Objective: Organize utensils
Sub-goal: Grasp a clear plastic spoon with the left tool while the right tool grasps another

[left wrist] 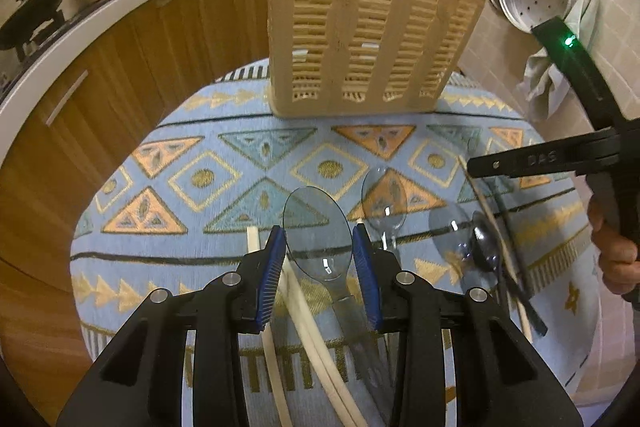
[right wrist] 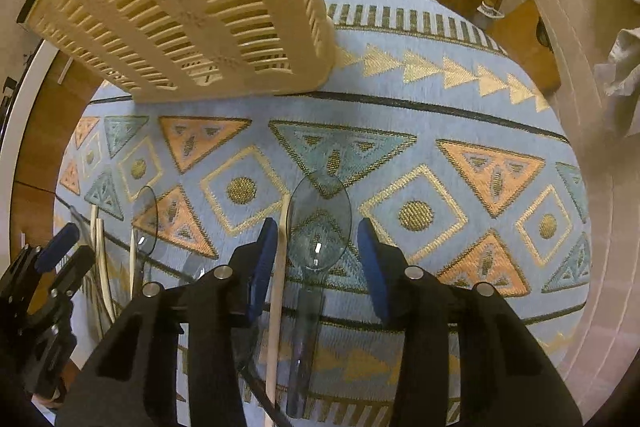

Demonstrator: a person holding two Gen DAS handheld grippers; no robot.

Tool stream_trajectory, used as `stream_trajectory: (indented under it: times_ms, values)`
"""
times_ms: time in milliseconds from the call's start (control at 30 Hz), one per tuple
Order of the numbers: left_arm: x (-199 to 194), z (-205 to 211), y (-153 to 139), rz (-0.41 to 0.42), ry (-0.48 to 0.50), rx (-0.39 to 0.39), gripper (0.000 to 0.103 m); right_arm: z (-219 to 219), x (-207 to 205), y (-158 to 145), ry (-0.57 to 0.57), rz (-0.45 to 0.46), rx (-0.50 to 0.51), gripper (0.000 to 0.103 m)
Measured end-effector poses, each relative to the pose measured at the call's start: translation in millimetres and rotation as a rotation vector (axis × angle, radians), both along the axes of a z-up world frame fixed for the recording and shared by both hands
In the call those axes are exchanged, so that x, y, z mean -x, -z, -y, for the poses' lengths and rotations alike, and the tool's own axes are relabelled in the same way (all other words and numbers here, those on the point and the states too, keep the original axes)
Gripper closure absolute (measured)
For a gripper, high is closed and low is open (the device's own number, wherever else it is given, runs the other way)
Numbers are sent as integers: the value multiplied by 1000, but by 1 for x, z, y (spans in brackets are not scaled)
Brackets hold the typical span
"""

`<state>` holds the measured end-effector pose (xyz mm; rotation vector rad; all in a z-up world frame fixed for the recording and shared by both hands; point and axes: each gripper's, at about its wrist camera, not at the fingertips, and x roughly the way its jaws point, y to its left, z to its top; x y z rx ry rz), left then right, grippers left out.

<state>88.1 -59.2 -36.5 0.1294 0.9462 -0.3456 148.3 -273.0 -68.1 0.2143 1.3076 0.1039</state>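
task barely begun: slotted holder [left wrist: 372, 39] far on cloth, no utensils seen in it. left gripper [left wrist: 320, 247] narrow around clear spoon [left wrist: 316, 227]; right gripper [right wrist: 316, 251] astride another spoon [right wrist: 320, 223], pads apart from it. chopsticks [left wrist: 296, 291] remain near.

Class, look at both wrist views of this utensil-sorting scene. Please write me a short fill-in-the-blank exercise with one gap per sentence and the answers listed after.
1. The slatted beige utensil basket stands on a patterned ____.
2. Between the left gripper fingers lies the bowl of a clear plastic ____.
3. Beside the spoon between the right gripper fingers lies a pale wooden ____.
4. On the tiled wall hangs a round perforated metal ____.

Missing words: tablecloth; spoon; chopstick; steamer tray
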Motion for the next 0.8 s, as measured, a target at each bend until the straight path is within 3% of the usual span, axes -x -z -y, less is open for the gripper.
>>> stream_trajectory:
  times_ms: [33,200,367,533,667,800]
  values:
    - [-1,2,0,4,-3,3,70,-2,0,-1,-9,3,2,73]
    - [6,-1,-12,73,-7,58,70,-8,10,-8,-40,53,10,73]
    - [21,-2,-41,205,-9,100,70,-9,37,-42,-109,247,-14,73]
    - [31,1,-79,349,-22,135,70,-10,71,-96,-168,521,-34,74]
    - [28,4,-120,508,-59,137,70,-6,78,-144,-140,707,-70,74]
    - [18,14,-159,670,-110,117,70,3,64,-183,-85,817,-103,74]
